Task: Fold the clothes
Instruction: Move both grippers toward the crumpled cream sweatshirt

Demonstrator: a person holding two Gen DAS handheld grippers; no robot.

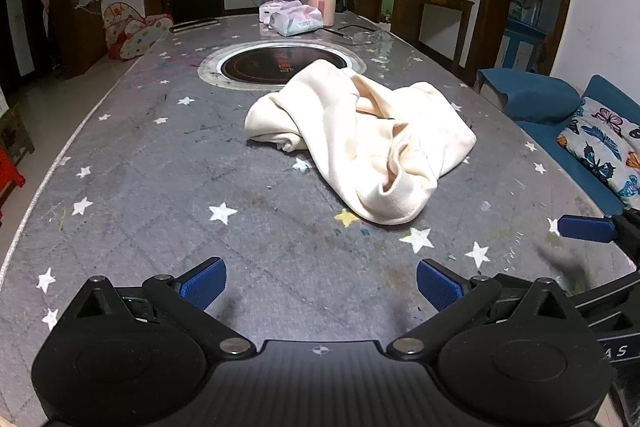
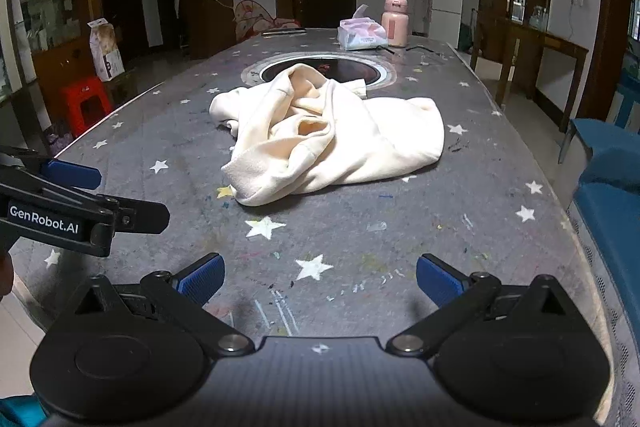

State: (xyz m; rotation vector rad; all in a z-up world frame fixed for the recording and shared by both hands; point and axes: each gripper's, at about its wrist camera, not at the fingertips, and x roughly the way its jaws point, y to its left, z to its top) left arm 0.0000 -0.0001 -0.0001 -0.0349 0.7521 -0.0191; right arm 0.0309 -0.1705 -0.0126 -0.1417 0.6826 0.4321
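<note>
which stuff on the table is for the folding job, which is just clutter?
For the job:
cream garment, crumpled on the table
left gripper, open
right gripper, open

Just lying about:
tissue pack
pink flask
round hotplate set in the table, partly under the garment

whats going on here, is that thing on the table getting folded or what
A person holds a two-finger gripper in each hand over a grey star-patterned table. A cream garment lies crumpled in a heap, partly over the round inset cooktop; nothing is folded yet. The left gripper and the right gripper are both open and empty, short of the garment. Tissue packs and a pink flask stand at the far end.
</note>
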